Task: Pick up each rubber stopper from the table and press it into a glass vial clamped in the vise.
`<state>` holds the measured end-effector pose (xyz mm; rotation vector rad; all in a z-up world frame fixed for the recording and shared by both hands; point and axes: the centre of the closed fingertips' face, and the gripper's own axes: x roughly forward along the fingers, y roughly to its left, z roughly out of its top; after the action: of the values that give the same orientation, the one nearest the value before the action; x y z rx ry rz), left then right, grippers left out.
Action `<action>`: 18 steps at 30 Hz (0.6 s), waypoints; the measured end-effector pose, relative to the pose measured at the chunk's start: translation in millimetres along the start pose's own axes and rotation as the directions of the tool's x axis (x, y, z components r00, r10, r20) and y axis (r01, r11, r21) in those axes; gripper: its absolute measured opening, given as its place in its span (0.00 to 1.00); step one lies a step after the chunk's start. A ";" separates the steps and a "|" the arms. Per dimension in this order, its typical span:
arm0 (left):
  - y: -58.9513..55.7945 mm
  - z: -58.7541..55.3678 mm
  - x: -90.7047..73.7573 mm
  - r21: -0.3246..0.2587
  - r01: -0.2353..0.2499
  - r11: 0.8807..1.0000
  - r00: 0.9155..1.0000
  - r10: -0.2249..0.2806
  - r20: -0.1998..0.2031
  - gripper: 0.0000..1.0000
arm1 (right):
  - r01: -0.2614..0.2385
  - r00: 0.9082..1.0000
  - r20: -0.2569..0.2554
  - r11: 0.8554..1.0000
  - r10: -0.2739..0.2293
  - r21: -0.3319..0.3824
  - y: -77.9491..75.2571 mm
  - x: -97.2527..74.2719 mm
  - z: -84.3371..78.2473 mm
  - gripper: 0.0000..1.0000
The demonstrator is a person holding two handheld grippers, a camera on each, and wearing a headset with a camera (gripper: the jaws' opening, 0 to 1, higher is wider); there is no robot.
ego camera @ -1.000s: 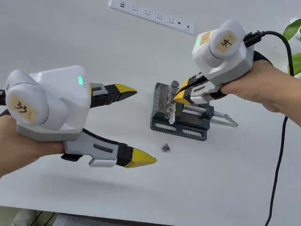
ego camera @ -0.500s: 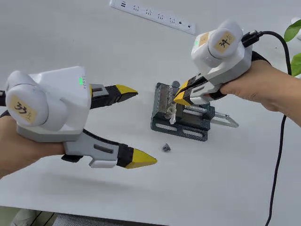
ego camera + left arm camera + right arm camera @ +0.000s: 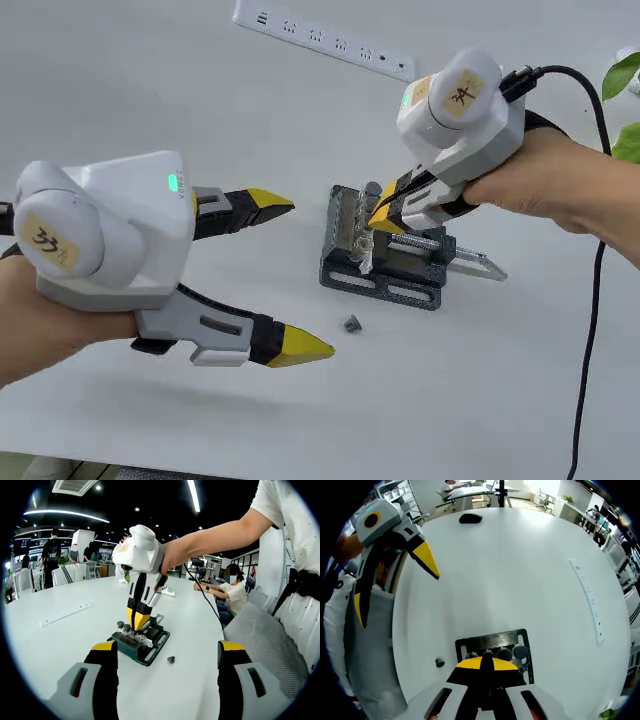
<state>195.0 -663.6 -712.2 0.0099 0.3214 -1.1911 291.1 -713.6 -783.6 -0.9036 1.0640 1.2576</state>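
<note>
One loose rubber stopper (image 3: 351, 323) lies on the table (image 3: 150, 90), just near of the vise (image 3: 400, 270) and apart from it. Glass vials (image 3: 359, 238) stand clamped in the vise.

Right gripper (image 3: 379, 214): jaws closed together, tips down on the vial row. Whether anything is pinched between them can't be told. Left gripper (image 3: 311, 277): wide, empty, hovering left of the vise.

Risks:
- An off-centre push could tip or crack a vial.
- The small loose stopper may roll or skid when pinched.

Table is white and smooth, with a power strip (image 3: 325, 38) far and a cable (image 3: 598, 290) right. The room is an open office with people at far tables.
</note>
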 end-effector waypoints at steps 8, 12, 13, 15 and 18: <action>-0.2 0.4 1.1 0.000 0.001 1.000 1.000 -0.001 -0.002 0.81 | -0.010 1.000 -0.015 1.000 0.010 0.015 -0.1 0.3 -2.2 0.00; 0.8 0.8 1.6 -0.003 -0.002 1.000 1.000 0.002 0.001 0.80 | -0.006 1.000 -0.018 1.000 0.006 0.009 1.7 -1.1 -3.0 0.00; 1.0 0.8 1.8 -0.003 -0.002 1.000 1.000 0.002 0.001 0.80 | -0.005 1.000 -0.015 1.000 0.005 0.008 2.9 -1.4 -3.2 0.00; 0.5 0.3 2.7 -0.004 0.002 1.000 1.000 -0.002 0.000 0.80 | -0.003 1.000 -0.002 0.999 0.003 0.035 1.3 -0.7 -1.7 0.01; 0.2 -0.4 4.2 -0.002 0.004 1.000 1.000 -0.004 -0.003 0.80 | -0.007 1.000 -0.002 0.999 0.007 0.033 1.0 0.1 -0.9 0.01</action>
<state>196.5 -667.3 -713.6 0.0090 0.3256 -1.1952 290.1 -714.3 -783.9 -0.8773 1.0875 1.2418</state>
